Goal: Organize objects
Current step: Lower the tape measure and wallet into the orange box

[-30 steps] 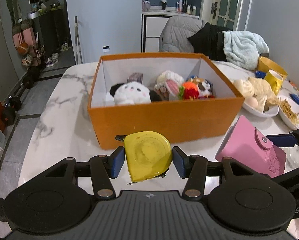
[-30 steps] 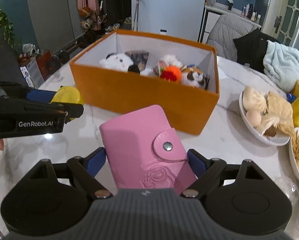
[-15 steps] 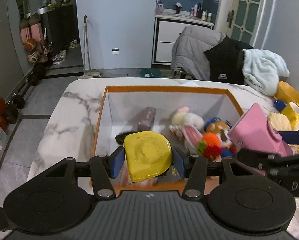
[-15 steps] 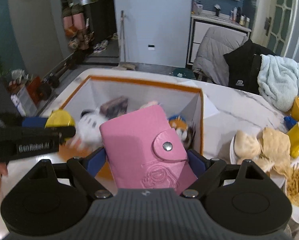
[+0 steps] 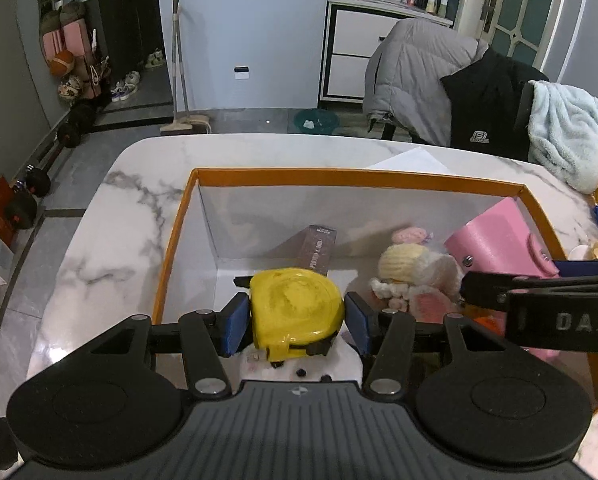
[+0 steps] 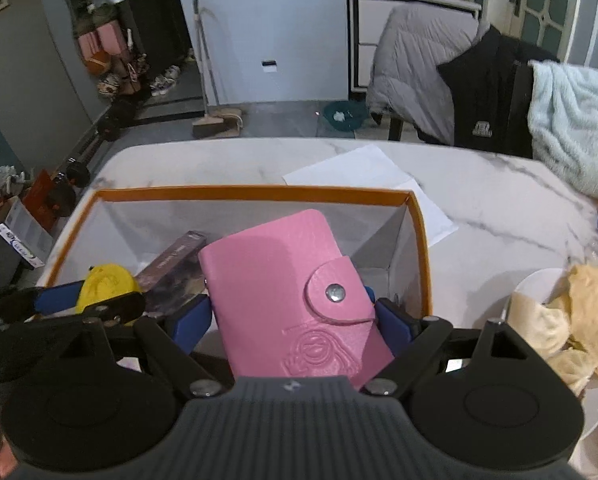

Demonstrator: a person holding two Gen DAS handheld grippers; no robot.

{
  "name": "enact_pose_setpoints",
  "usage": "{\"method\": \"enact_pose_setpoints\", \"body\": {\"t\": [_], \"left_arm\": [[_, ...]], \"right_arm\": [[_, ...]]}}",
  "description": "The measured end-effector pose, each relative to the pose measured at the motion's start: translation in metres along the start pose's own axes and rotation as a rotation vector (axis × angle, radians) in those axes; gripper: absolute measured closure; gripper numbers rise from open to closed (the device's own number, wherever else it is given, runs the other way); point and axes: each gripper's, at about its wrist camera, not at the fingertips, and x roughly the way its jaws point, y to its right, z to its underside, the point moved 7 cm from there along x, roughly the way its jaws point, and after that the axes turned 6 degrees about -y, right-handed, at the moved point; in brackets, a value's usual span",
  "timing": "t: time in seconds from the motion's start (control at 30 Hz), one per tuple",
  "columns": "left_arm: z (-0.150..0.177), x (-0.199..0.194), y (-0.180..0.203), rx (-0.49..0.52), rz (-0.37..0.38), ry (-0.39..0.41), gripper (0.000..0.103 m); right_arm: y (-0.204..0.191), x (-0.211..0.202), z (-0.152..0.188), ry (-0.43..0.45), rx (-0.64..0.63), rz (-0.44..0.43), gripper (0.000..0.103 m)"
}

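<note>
My left gripper [image 5: 297, 326] is shut on a yellow tape measure [image 5: 295, 310], held over the left part of the orange box [image 5: 355, 175]. My right gripper [image 6: 289, 318] is shut on a pink snap wallet [image 6: 283, 280], held above the right part of the same box [image 6: 255, 193]. In the left wrist view the wallet [image 5: 499, 240] shows at the right, tilted. Inside the box lie a dark slim carton [image 5: 319, 250], a yellow and pink plush toy [image 5: 415, 268] and a white plush [image 5: 299, 368] under the tape measure. The tape measure [image 6: 107, 286] appears at the left in the right wrist view.
The box stands on a white marble table [image 5: 131, 216]. White paper sheets [image 6: 355, 172] lie behind the box. Plates with food [image 6: 559, 320] sit at the right. A chair draped with a grey jacket [image 5: 415, 68], a black garment and a light blue towel [image 5: 571, 128] stands behind the table.
Both grippers have moved forward from in front of the box to above its inside, each still holding its object. The box's front wall has dropped out of view.
</note>
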Motion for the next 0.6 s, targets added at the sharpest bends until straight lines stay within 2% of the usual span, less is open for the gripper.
{"method": "enact_pose_setpoints", "body": {"t": [0.2,0.27,0.53,0.6], "left_arm": [[-0.006,0.006,0.006,0.023,-0.007,0.0,0.043],[-0.009,0.013,0.006,0.024,-0.007,-0.013,0.044],[-0.01,0.016,0.009,0.041,-0.027,0.015,0.044],[-0.007,0.019,0.007,0.036,-0.022,-0.009,0.045]], "right_arm": [[0.0,0.025,0.004,-0.037,0.01,0.017,0.015],[0.001,0.028,0.003,-0.04,0.018,0.015,0.015],[0.003,0.034,0.001,-0.034,0.004,0.035,0.015],[0.002,0.035,0.002,-0.031,-0.003,0.042,0.015]]}}
